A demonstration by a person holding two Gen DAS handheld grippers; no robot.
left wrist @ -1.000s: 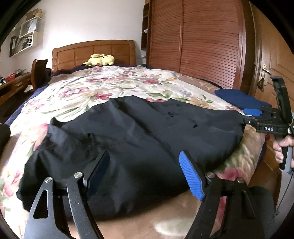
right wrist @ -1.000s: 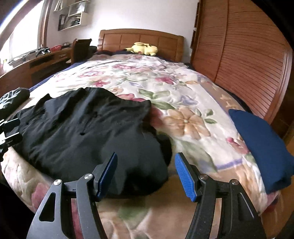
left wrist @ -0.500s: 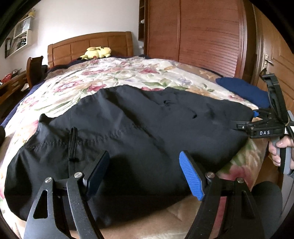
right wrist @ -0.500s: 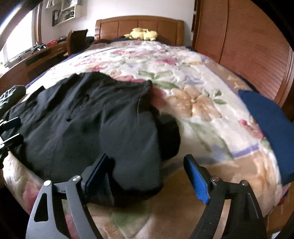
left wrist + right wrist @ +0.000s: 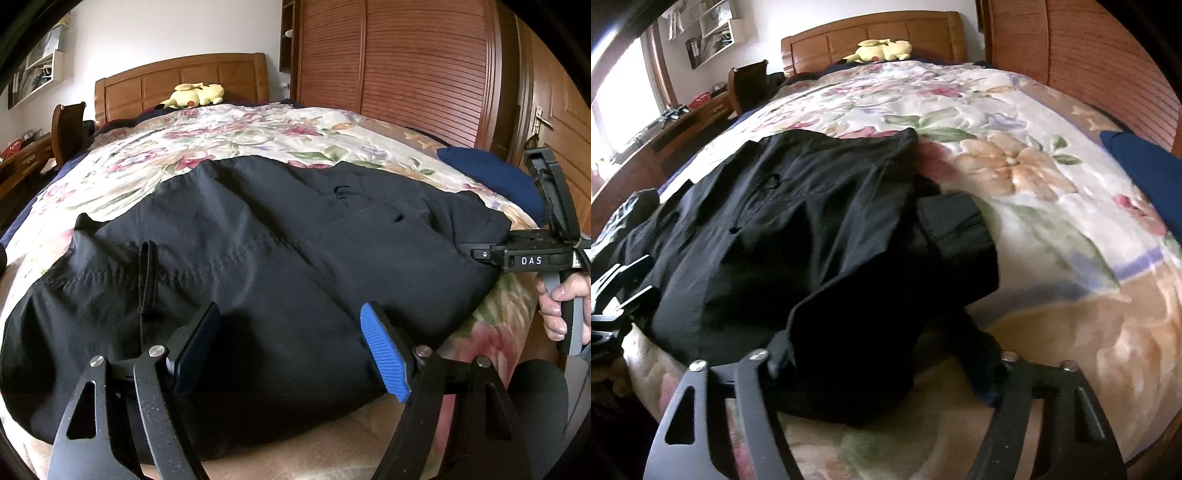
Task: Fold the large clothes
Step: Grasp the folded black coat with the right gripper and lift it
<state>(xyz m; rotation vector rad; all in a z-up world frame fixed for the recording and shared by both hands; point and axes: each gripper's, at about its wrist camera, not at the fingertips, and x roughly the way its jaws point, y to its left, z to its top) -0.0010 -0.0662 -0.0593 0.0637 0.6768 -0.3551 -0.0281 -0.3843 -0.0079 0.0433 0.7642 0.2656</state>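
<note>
A large black garment lies spread across the near end of the bed; it also shows in the right wrist view. My left gripper is open, its blue pads low over the garment's near hem. My right gripper is open with its jaws pushed around the garment's near right corner; the cloth hides the left pad. The right gripper also shows from the side in the left wrist view at the garment's right edge. The left gripper shows at the left edge of the right wrist view.
The bed has a floral quilt and a wooden headboard with a yellow plush toy. A folded navy cloth lies at the bed's right edge. A wooden wardrobe and door stand right; a desk and chair left.
Both grippers moved forward and down toward the garment. The right gripper's jaws went from just short of the cloth to around its near corner.
</note>
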